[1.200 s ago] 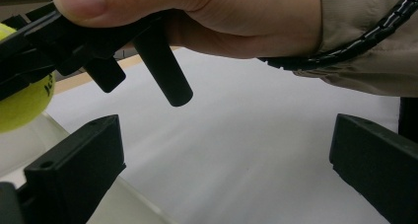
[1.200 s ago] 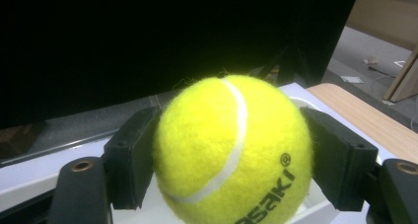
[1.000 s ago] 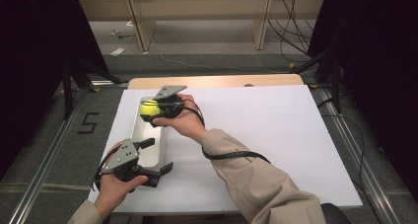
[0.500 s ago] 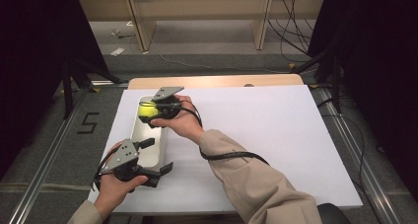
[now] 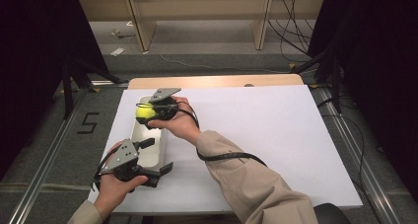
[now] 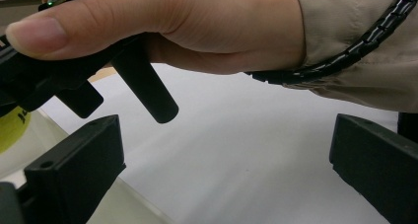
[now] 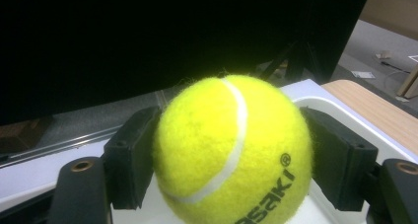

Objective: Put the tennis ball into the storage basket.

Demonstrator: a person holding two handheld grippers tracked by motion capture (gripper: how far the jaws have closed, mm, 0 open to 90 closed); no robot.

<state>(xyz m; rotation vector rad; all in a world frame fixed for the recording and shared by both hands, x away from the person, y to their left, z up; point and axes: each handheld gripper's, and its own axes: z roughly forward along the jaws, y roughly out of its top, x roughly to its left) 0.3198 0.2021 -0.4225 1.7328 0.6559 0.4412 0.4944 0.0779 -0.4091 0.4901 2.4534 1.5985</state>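
Observation:
A yellow tennis ball (image 5: 144, 112) hangs over the far end of a white oblong tray (image 5: 139, 141), with my right gripper (image 5: 150, 113) shut on it. In the right gripper view the ball (image 7: 231, 150) sits pressed between the two black jaws of the right gripper (image 7: 231, 160), with the tray's rim (image 7: 345, 115) behind it. My left gripper (image 5: 156, 156) stands open at the tray's near end, one jaw over the tray and one outside it. In the left gripper view the left gripper (image 6: 226, 160) has its jaws wide apart with nothing pressed between them.
A white sheet (image 5: 276, 135) covers the table, with a wooden edge (image 5: 217, 81) at the far side. The right hand and sleeve (image 6: 197, 31) cross above the left gripper. Metal rails (image 5: 44, 174) run along the table's left side.
The right hand with the ball has drifted slightly nearer to me. The left hand has stayed put.

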